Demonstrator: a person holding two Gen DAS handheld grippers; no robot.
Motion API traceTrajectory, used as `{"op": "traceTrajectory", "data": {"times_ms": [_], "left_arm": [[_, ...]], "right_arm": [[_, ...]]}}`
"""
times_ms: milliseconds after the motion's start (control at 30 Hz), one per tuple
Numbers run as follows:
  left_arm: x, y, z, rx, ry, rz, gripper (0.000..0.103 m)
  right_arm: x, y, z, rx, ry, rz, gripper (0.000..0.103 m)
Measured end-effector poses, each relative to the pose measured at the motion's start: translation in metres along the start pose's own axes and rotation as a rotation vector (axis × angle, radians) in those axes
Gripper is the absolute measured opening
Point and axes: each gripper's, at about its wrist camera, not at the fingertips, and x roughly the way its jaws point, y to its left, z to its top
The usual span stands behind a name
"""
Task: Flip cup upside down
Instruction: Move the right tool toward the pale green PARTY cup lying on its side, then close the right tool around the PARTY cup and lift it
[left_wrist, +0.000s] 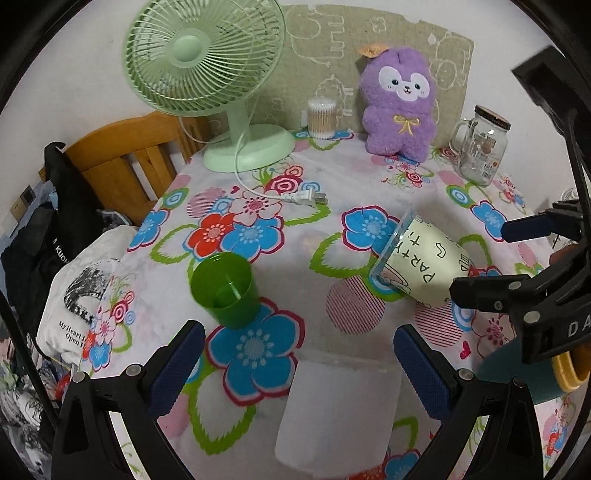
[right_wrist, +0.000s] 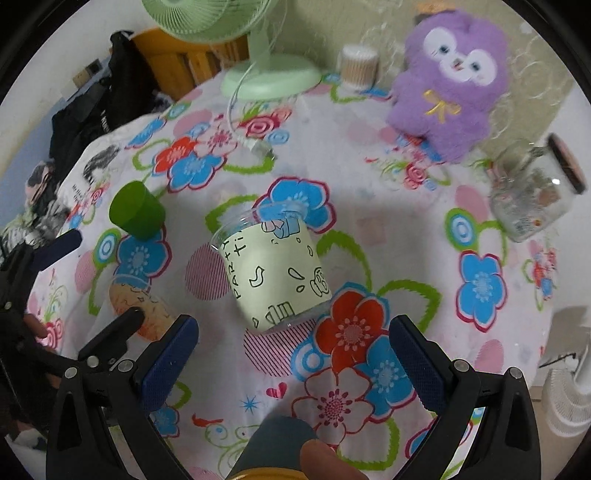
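On the worktop (right_wrist: 369, 192), covered by a floral cloth, the party cup (right_wrist: 275, 267) lies tipped on its side: clear plastic with a pale yellow printed sleeve reading "PARTY", its open rim pointing toward the far left. It rests near the centre of the cloth, ahead of the right gripper (right_wrist: 293, 360).

Right gripper: fingers (right_wrist: 168, 365) spread wide, grasping nothing; the cup's base sits just beyond the fingertips, apart from both pads (left wrist view shows one black finger close beside the cup's base, contact not resolvable).

Left gripper (left_wrist: 299, 363): fingers released, wide apart, nothing between them. A translucent white cylinder (left_wrist: 338, 410) lies on the cloth below and between them (identity unclear).

Green tumbler (left_wrist: 225, 290) stands upright, mouth up, to the left of the party cup and well apart from it.

Back row, along the wall: green desk fan (left_wrist: 207, 62) at left, its plug (left_wrist: 308, 198) loose on the cloth; cotton swab tub (left_wrist: 322, 118); purple plush toy (left_wrist: 400, 99); lidded glass mug jar (left_wrist: 480, 147) at right.

Wooden chair (left_wrist: 122, 162) stands beyond the left edge.
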Motion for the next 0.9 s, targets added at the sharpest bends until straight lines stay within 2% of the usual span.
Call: {"op": "traceTrajectory", "data": {"times_ms": [100, 167, 333, 433, 500, 533, 600, 733, 900], "left_arm": [[0.006, -0.003, 0.003, 0.011, 0.010, 0.006, 0.103], [0.011, -0.005, 0.004, 0.016, 0.020, 0.003, 0.103], [0.019, -0.005, 0.006, 0.014, 0.039, 0.007, 0.103], [0.022, -0.006, 0.007, 0.018, 0.046, 0.009, 0.103], [0.024, -0.007, 0.007, 0.024, 0.048, 0.008, 0.103], [0.024, -0.008, 0.007, 0.026, 0.048, 0.006, 0.103], [0.025, -0.009, 0.007, 0.029, 0.049, 0.006, 0.103], [0.025, -0.009, 0.008, 0.028, 0.049, 0.005, 0.103], [0.024, -0.009, 0.008, 0.031, 0.049, 0.010, 0.103]], "right_arm": [[0.007, -0.003, 0.008, -0.028, 0.056, -0.012, 0.103], [0.013, -0.003, 0.014, -0.053, 0.102, 0.012, 0.103], [0.024, 0.001, 0.026, -0.099, 0.151, 0.010, 0.103], [0.033, 0.003, 0.030, -0.117, 0.197, 0.037, 0.103], [0.039, 0.005, 0.031, -0.130, 0.213, 0.017, 0.102], [0.040, 0.005, 0.031, -0.135, 0.217, 0.009, 0.100], [0.045, 0.005, 0.032, -0.140, 0.234, 0.011, 0.086], [0.053, 0.004, 0.031, -0.132, 0.269, 0.045, 0.067], [0.049, 0.005, 0.032, -0.139, 0.242, 0.029, 0.062]]}}
